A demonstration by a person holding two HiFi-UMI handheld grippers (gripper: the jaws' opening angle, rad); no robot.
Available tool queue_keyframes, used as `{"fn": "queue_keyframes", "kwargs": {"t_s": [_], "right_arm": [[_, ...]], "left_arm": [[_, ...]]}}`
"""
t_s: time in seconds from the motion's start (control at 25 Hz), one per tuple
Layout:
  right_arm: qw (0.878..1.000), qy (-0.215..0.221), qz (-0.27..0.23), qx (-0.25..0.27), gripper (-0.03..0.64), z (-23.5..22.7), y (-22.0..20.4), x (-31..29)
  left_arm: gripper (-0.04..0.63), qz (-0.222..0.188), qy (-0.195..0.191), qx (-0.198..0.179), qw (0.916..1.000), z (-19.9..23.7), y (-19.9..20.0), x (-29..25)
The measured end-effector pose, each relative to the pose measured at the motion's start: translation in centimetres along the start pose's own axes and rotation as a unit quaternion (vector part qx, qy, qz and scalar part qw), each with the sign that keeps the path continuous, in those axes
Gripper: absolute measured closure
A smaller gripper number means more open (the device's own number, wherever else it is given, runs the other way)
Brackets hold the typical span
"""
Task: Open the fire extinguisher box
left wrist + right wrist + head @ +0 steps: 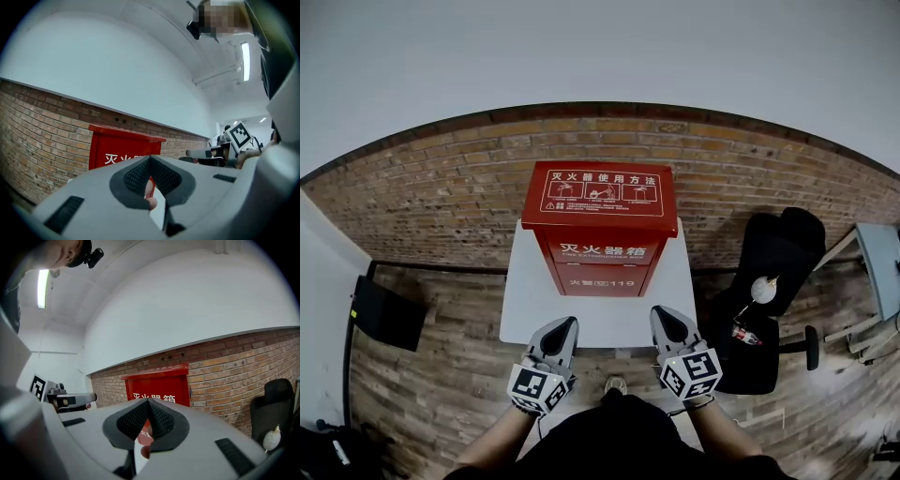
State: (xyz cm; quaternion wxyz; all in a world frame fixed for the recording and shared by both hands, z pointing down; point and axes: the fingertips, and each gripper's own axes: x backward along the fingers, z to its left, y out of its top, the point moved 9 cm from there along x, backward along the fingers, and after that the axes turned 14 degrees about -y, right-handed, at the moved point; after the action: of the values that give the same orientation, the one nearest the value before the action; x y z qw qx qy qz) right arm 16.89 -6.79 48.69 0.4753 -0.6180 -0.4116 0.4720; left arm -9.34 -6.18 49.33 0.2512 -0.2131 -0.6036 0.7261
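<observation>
Nearest the camera, the person's forearms reach forward, each hand holding a gripper by its marker cube. The left gripper (pixel 565 324) points ahead with its tip over the near edge of the white table (pixel 523 305). In the left gripper view its two dark ribbed pads run together and meet at the tip, so the jaws are fully closed, with nothing caught between them. Only a sliver of red and white background shows through the small hollow behind the tip. The right gripper (pixel 664 313) sits just beside it, level with it and also over the table's near edge. The right gripper view shows the same: pads pressed together at the front, jaws fully closed and empty. Neither gripper touches anything, and a strip of bare tabletop lies between the tips and the box. A shoe (pixel 616 384) shows on the wooden floor (pixel 431 384) below, between the two grippers.

Further on, the red fire extinguisher box (pixel 600 239) stands upright at the back of the table, centred ahead of both grippers. Its lid lies flat on the body, with a white instruction panel on top and white characters on the front. To the right stands a black chair (pixel 783 253); to the left a black panel (pixel 389 314) lies on the floor. Behind the box runs a brick wall (pixel 441 187), with plain white wall above it
</observation>
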Motion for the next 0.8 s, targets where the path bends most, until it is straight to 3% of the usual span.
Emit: {"fn": "queue_keyframes", "kwargs": {"t_s": [0.48, 0.8], "right_arm": [[0.999, 0.046, -0.004, 0.001, 0.598, -4.4, 1.9, -6.2], [0.999, 0.044, 0.001, 0.007, 0.598, -4.9, 2.8, -8.2]], "left_arm": [[0.546, 0.003, 0.049, -0.007, 0.9988, 2.9, 1.5, -4.8], [0.546, 0.001, 0.059, -0.014, 0.9982, 6.0, 2.7, -4.6]]}}
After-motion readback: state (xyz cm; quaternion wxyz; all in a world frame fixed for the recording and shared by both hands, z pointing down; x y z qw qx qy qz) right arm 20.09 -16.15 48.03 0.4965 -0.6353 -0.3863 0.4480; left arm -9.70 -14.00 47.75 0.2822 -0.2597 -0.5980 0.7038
